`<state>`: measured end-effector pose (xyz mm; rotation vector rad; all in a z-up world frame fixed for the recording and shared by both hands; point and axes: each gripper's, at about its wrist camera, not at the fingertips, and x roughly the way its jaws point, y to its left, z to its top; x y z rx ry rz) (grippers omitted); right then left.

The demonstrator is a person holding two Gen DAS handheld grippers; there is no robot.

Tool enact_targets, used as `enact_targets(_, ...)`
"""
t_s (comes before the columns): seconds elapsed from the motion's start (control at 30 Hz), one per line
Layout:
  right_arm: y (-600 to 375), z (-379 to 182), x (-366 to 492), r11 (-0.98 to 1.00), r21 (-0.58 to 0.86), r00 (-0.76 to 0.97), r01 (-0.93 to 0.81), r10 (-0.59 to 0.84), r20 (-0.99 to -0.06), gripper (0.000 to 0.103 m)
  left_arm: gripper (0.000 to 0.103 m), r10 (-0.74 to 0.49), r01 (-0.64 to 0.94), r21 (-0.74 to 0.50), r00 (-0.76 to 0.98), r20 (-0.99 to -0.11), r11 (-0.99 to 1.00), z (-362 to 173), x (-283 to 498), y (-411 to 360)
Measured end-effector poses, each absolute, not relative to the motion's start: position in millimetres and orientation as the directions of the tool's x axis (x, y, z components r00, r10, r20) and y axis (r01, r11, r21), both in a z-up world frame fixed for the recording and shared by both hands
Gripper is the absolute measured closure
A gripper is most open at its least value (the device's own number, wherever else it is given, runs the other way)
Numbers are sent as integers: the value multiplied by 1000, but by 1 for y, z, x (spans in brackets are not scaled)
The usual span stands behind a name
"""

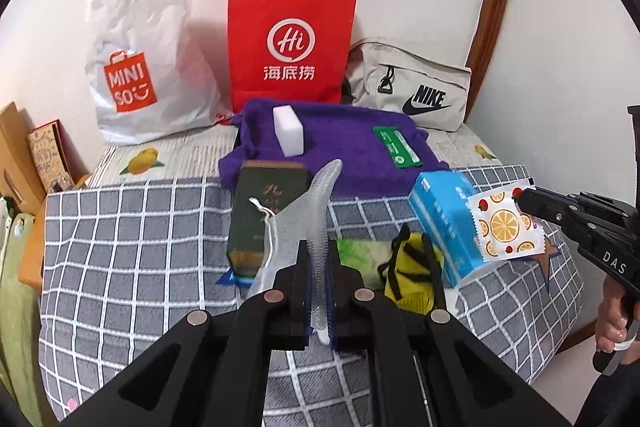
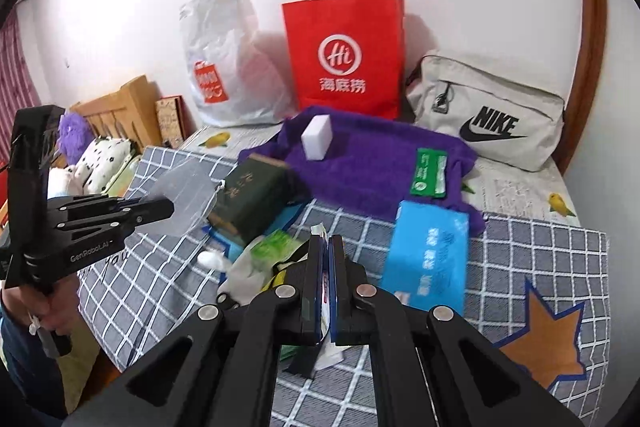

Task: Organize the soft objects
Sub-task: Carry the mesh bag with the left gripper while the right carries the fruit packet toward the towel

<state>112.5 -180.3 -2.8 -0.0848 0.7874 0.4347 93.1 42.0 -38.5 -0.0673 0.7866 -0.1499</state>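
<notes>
Both jaws are clenched (left on mesh pouch (image 1: 308, 211), right on fruit-print packet (image 1: 505, 223)) above cluttered bed (image 1: 120, 227).

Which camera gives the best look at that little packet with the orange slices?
The left wrist view: the packet faces it flat in the right gripper. The right wrist view sees only its thin edge between the closed fingers.

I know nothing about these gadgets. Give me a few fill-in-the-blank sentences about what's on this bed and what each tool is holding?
1. The left tool is shut on a sheer white ____ pouch.
2. The right tool pinches a small packet printed with slices of ____.
3. The white sponge block stands on a ____ towel.
4. The paper bag between the plastic bag and the Nike bag is ____.

Missing words: mesh; orange; purple; red
</notes>
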Motion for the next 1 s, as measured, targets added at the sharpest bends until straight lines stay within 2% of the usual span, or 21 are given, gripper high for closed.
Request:
enact_targets(0.6,-201,8,197,932,113,653,-343,323,-685,100,97,-186,122,-141,700,-690,983,-25,175,40)
enact_targets(1.0,-198,-8,264,945,113,654,-308,296,-696,100,97,-189,108,-159,684,-705,981,-30,245,53)
